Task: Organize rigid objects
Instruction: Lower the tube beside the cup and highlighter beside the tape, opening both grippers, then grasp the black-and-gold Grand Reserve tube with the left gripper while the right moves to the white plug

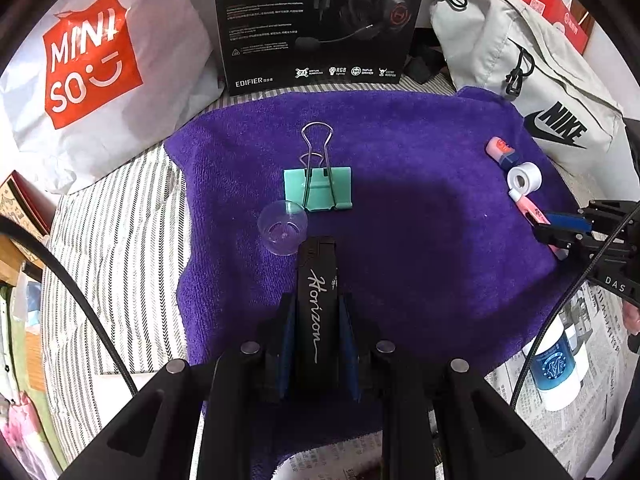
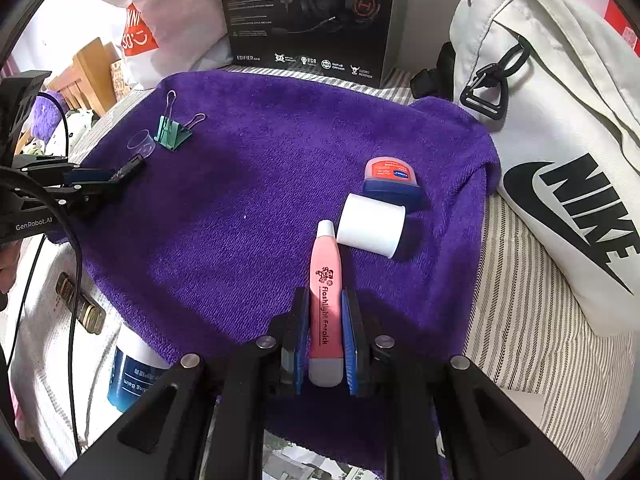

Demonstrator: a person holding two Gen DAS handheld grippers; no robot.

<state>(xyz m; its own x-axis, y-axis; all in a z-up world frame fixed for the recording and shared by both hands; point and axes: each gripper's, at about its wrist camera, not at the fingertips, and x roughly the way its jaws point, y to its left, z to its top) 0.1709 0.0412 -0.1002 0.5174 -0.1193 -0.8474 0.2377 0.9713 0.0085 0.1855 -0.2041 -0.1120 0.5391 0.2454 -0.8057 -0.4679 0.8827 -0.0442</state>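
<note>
With both tongs loaded over purple towel (image 1: 420,240): left tongs (image 1: 316,312) clamped on black Horizon case (image 1: 318,300), near towel's green binder clip (image 1: 320,188); right tongs (image 2: 326,320) clamped on pink earpick (image 2: 326,304) by towel's white roll (image 2: 370,224). Placing step; next likely lower, release beside groups.

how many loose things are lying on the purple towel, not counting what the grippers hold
4. The green binder clip and clear cup sit together at the towel's left; the small jar and white tape roll together at its right. Nothing else shows there.
</note>
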